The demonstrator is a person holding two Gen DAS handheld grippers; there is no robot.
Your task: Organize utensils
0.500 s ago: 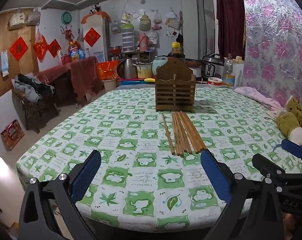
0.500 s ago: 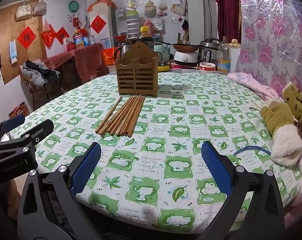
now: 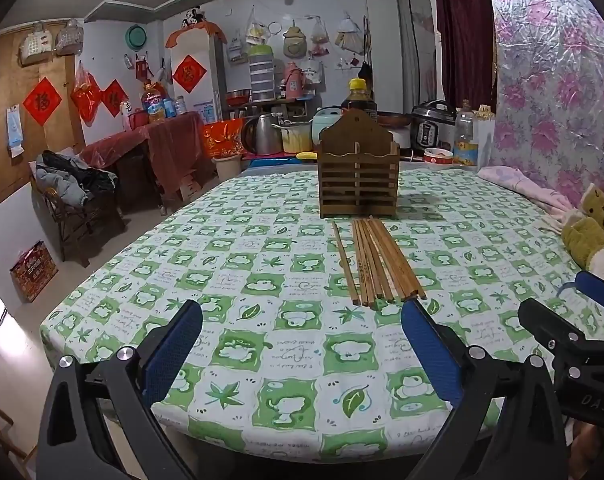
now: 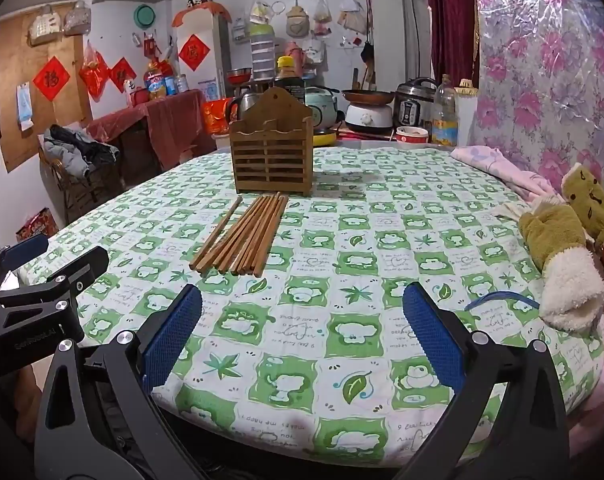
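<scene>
I hold both grippers at the near edge of the table (image 3: 102, 288), each with its jaws spread wide and nothing between the blue pads. The left gripper (image 3: 302, 356) and the right gripper (image 4: 302, 340) sit side by side, and each one shows at the margin of the other's view. The chopsticks (image 3: 375, 260) lie flat on the green-and-white tablecloth (image 4: 381, 240) as a loose bundle, with one stick lying slightly apart on the left side of the bundle. In the left wrist view the bundle lies ahead and a little to the right of centre, its near ends just beyond the right-hand pad. In the right wrist view the chopsticks (image 4: 242, 236) lie ahead and to the left. I judge the bundle to sit roughly between the two grippers, with the left gripper appearing somewhat nearer to the near ends. The long axis of the bundle runs away from me, from the near edge of the table toward the wooden utensil holder (image 3: 358, 172), and the far ends stop just short of its base. The holder stands upright behind the bundle, its slatted front facing me and its compartments open at the top. I judge the task not yet begun: no stick is in the holder as far as I can tell.
</scene>
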